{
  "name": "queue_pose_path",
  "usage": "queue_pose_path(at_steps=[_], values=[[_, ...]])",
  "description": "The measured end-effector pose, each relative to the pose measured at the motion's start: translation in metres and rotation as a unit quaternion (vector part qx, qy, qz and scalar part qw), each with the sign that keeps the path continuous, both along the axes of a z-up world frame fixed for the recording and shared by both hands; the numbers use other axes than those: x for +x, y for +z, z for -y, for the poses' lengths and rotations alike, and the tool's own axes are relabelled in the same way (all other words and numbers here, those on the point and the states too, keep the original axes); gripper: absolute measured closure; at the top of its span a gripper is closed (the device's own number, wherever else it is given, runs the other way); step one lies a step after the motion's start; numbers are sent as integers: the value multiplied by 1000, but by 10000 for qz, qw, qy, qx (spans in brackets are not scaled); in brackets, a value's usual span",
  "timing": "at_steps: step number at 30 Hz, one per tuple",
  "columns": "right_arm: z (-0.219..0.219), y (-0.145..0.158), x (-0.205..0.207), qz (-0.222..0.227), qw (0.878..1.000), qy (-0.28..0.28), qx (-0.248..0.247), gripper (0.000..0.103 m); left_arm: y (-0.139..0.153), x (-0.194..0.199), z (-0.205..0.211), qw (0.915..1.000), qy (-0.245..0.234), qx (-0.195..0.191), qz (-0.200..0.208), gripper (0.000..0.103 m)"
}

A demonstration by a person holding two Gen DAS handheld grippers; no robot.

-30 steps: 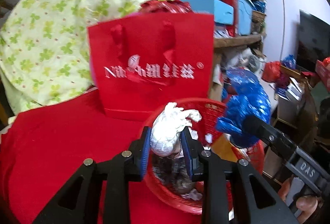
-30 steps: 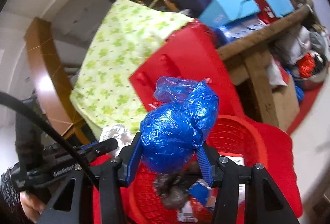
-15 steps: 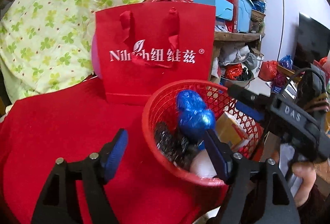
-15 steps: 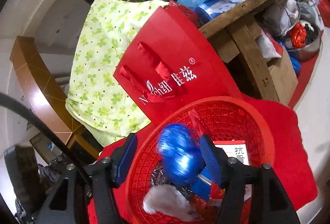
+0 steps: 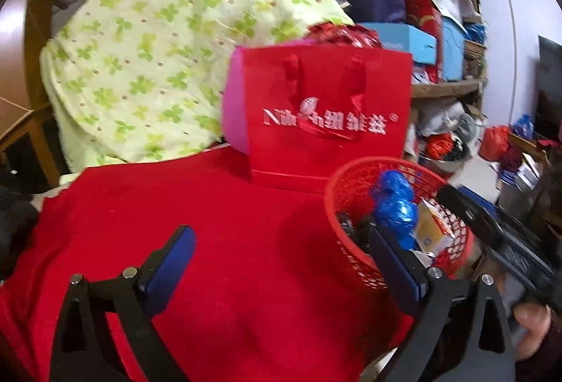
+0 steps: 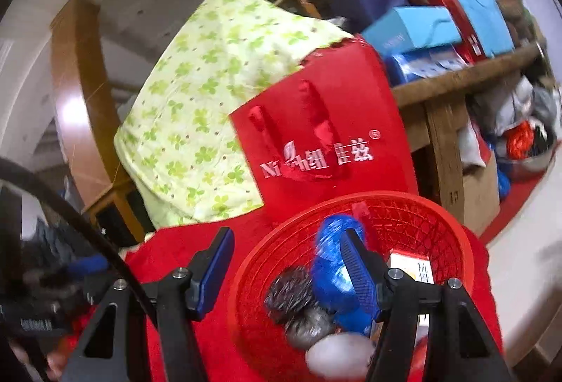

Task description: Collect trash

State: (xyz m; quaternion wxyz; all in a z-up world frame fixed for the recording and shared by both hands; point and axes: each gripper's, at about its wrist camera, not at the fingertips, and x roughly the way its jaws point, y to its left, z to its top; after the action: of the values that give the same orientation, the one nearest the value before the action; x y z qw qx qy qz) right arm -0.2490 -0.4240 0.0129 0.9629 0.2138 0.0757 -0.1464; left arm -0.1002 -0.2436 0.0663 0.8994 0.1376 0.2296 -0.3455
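Both bundles, the blue plastic one (image 6: 333, 262) and the white one (image 6: 337, 359), have left the tongs since the earlier frames and now lie in the red mesh basket (image 6: 421, 217), among dark wrappers and a small carton (image 5: 430, 227). Left tongs (image 5: 281, 273) hang over bare red cloth (image 5: 228, 206) beside the basket, jaws opening wide with nothing between them. Right tongs (image 6: 284, 271) are parted and empty, straddling the basket's near rim, one finger (image 6: 358, 271) just in front of the blue bundle. Risks, as judged: that finger could snag the mesh or rim on withdrawal and tip the light basket; the basket sits near the worktop's edge, so a nudge might spill it. Behind stands a red gift bag (image 5: 326, 115).
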Motion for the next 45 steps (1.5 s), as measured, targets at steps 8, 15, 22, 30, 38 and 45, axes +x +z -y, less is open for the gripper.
queue_pose_path(at_steps=[8,15,22,30,38,45], values=[[-53,25,-30,-415,9973,-57,-598,33,5,-8,-23,9989,405,69,247,4],[-78,30,-44,-924,9928,-202,-737,33,8,-20,-33,9967,663,194,423,4],[-90,38,-50,-1085,9919,-87,-655,33,10,-28,-37,9951,840,281,436,4],[-92,42,-57,-1149,9921,-121,-483,33,12,-36,-39,9934,952,351,539,4],[-92,45,-56,-1245,9911,-226,-418,33,14,-41,-43,9926,1008,359,571,3],[-91,42,-53,-1329,9903,-239,-315,33,15,-41,-43,9927,1007,365,554,3]])
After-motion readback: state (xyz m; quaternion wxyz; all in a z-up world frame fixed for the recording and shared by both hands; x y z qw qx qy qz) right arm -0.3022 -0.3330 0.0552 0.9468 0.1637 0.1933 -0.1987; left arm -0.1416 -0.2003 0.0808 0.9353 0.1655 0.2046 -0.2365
